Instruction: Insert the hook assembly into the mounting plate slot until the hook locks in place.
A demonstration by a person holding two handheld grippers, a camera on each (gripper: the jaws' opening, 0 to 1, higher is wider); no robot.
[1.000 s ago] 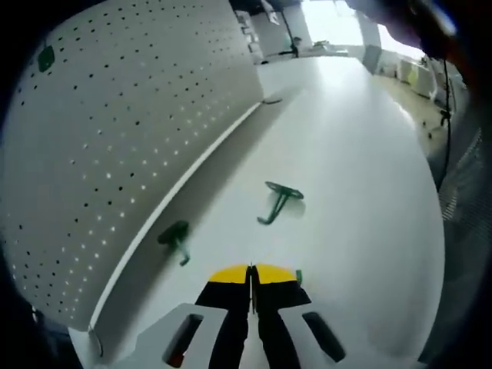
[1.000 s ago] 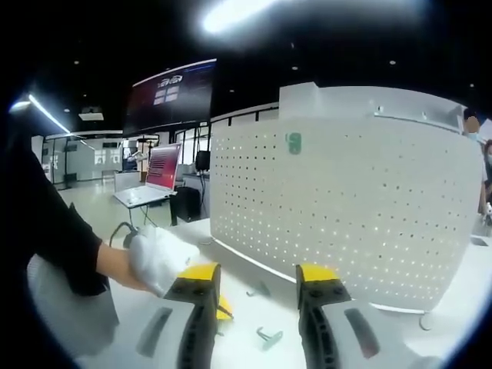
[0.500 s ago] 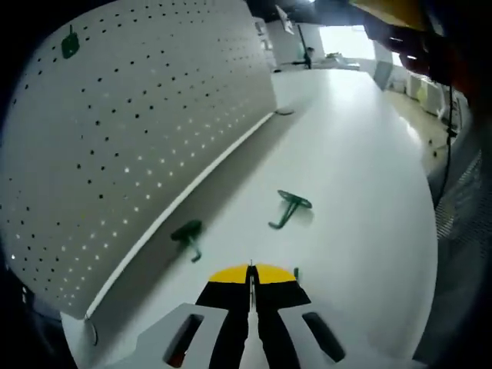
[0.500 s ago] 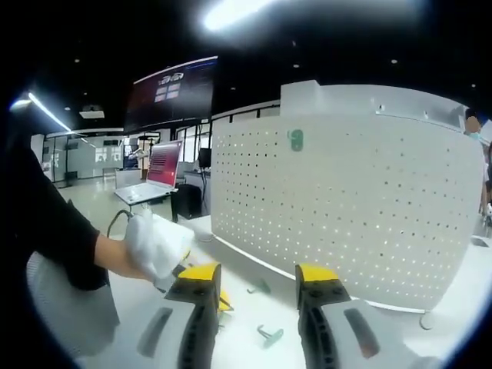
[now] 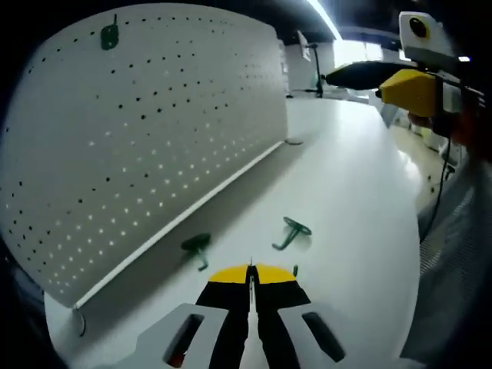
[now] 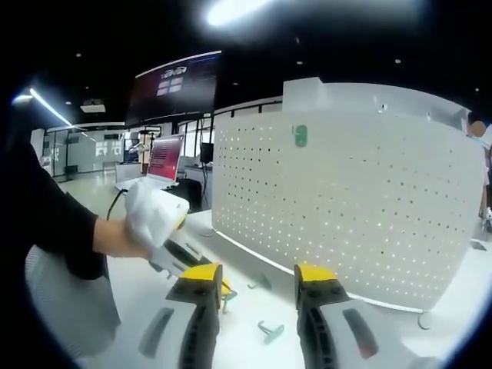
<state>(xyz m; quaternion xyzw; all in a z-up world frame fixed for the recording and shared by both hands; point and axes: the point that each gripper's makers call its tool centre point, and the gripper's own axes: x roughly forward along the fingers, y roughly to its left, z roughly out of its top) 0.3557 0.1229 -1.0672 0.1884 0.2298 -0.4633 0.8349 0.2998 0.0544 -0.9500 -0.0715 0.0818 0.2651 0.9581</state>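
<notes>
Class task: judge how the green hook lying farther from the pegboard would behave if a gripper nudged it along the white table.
The green hook looks thin and probably light, so it would likely slide or spin on the smooth table. Its bent shape suggests it won't roll.

Right gripper (image 6: 257, 278) jaws parted, empty — a green hook (image 6: 270, 331) lies on the table (image 6: 138, 307) between them. Pegboard (image 6: 354, 207) upright behind, 1 green hook (image 6: 300, 135) hung near its top. Gloved hand (image 6: 154, 219) at left holds the left gripper (image 6: 223, 288).
</notes>
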